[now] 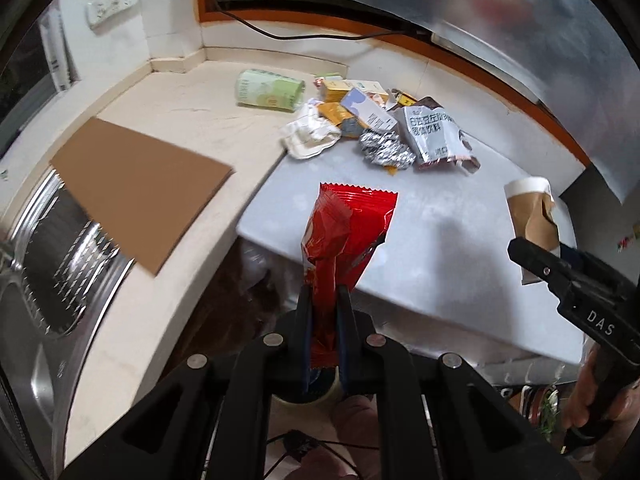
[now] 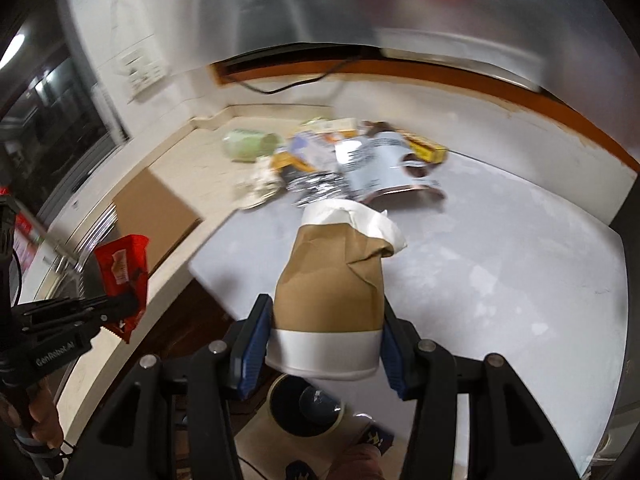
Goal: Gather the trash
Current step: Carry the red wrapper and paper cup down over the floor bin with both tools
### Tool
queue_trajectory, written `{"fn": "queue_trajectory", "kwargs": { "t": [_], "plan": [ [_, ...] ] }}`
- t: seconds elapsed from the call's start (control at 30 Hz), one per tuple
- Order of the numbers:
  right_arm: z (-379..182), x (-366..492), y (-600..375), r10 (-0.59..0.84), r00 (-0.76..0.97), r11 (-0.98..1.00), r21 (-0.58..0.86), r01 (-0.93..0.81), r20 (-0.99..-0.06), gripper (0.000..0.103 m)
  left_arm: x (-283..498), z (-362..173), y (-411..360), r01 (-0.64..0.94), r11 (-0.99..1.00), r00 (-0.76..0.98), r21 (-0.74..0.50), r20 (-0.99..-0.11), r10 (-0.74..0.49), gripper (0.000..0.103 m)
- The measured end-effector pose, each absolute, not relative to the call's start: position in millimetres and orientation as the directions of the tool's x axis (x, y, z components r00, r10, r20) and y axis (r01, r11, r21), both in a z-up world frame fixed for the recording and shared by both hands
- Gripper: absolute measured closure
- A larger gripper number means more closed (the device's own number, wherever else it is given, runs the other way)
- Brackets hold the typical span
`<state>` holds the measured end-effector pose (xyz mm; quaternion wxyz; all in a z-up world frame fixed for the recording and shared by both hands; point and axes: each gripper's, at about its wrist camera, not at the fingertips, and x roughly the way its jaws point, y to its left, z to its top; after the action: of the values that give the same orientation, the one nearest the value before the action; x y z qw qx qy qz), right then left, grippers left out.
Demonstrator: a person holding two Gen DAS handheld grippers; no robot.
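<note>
My left gripper [image 1: 325, 292] is shut on a red snack wrapper [image 1: 347, 232], held up above the front edge of the grey counter mat [image 1: 460, 264]. The same red wrapper [image 2: 122, 268] shows at the left of the right wrist view, in the left gripper [image 2: 120, 308]. My right gripper [image 2: 326, 312] is shut on a crushed brown and white paper cup [image 2: 332, 280], which is lifted off the mat; that cup [image 1: 532, 212] and the right gripper [image 1: 520, 250] appear at the right of the left wrist view. A pile of trash [image 1: 372, 124] lies at the back of the counter.
The pile holds a green can [image 1: 268, 90], crumpled white paper [image 1: 310, 136], foil [image 1: 386, 150], a grey pouch [image 1: 436, 136] and small cartons. A brown cardboard sheet [image 1: 136, 192] lies left, beside a steel sink [image 1: 44, 280]. A round bin [image 2: 306, 406] stands on the floor below.
</note>
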<state>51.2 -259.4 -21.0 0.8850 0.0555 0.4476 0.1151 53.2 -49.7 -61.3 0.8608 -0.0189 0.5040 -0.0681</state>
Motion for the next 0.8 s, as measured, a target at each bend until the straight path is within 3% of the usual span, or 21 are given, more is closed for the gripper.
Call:
{"fn": "queue_trajectory", "kwargs": {
  "t": [0.47, 0.8],
  "plan": [
    [-55, -13, -172, 0.24, 0.457, 0.951, 0.112, -0.289, -0.856, 0.053, -35, -110, -3, 0.064, 0.991, 0.471, -0.116, -0.872, -0.132, 0.095],
    [-129, -37, -149, 0.233, 0.335, 0.94, 0.124, -0.318, -0.913, 0.053, -58, -181, 3, 0.019, 0.987, 0.386, -0.157, -0.91, -0.152, 0.095]
  ]
}}
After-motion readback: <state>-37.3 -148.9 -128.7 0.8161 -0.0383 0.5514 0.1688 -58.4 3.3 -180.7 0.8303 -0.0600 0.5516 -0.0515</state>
